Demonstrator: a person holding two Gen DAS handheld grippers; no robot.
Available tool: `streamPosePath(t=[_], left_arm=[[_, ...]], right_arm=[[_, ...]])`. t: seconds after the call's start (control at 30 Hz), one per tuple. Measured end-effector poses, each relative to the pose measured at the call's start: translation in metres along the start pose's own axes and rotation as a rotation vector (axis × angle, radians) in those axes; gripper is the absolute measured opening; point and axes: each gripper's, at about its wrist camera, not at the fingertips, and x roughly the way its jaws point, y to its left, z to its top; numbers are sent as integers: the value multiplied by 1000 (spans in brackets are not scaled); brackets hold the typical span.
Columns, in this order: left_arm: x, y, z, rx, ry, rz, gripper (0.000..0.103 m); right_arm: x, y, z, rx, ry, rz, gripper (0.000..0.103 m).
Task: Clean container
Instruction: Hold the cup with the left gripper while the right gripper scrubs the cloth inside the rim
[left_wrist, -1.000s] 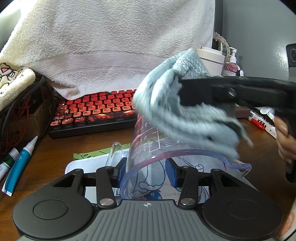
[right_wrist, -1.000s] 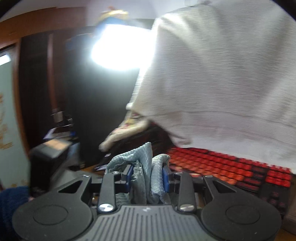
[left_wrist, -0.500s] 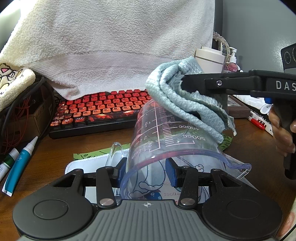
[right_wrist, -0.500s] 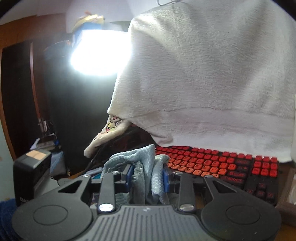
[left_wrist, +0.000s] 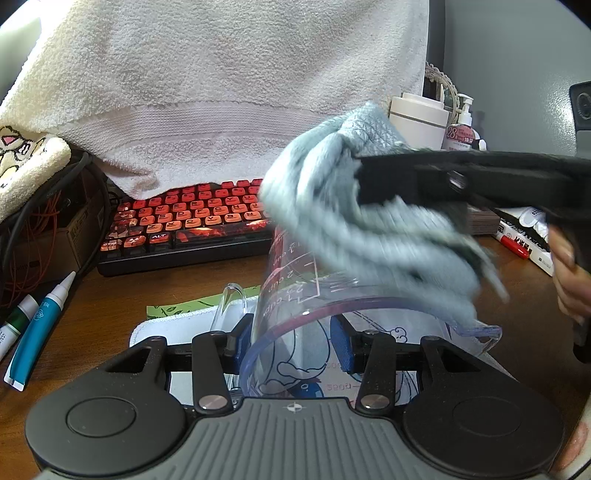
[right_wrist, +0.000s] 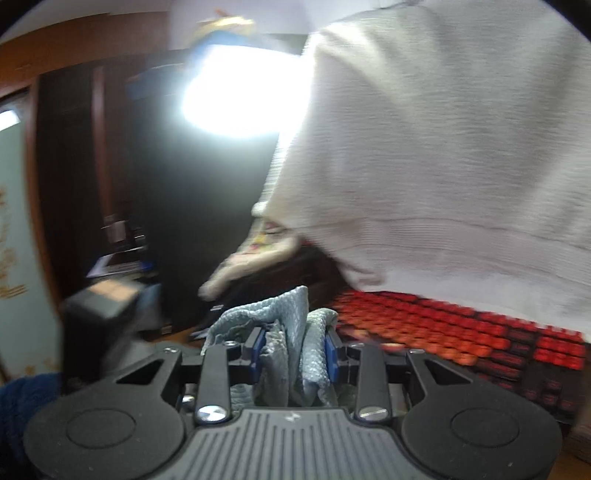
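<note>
left gripper (left_wrist: 291, 341) pinches the clear measuring cup (left_wrist: 325, 314) by its wall, tilted over the desk (left_wrist: 517, 295) to steady it, while the right gripper (right_wrist: 294, 354), clamped on a blue cloth (right_wrist: 291, 332), wipes its outside

The left gripper (left_wrist: 291, 341) points forward and downward, its two blue-padded fingers (left_wrist: 341, 347) clamped on the wall of a clear plastic measuring jug (left_wrist: 295, 295). The right gripper (right_wrist: 293, 350) reaches in from the right side, roughly level, its jaws pinched on a bunched pale blue-grey woven cloth (right_wrist: 291, 332). A bare hand (left_wrist: 569, 280) grips its handle.
</note>
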Motion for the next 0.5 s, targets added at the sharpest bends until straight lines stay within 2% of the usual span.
streamPosePath(t=[0.1,0.23,0.43,0.5], left_arm=[[0,-1,0,0,0,0,44],[0,-1,0,0,0,0,44],[-1,-3,0,0,0,0,44],[-1,-3,0,0,0,0,44]], right_arm=[[-2,-14,-2,57,-15,-56,31],[-3,-9,-2,40,-12,-55,31],[-1,12,-2,-15,15,130,31],[-1,15,-2,-17,19,152,31]])
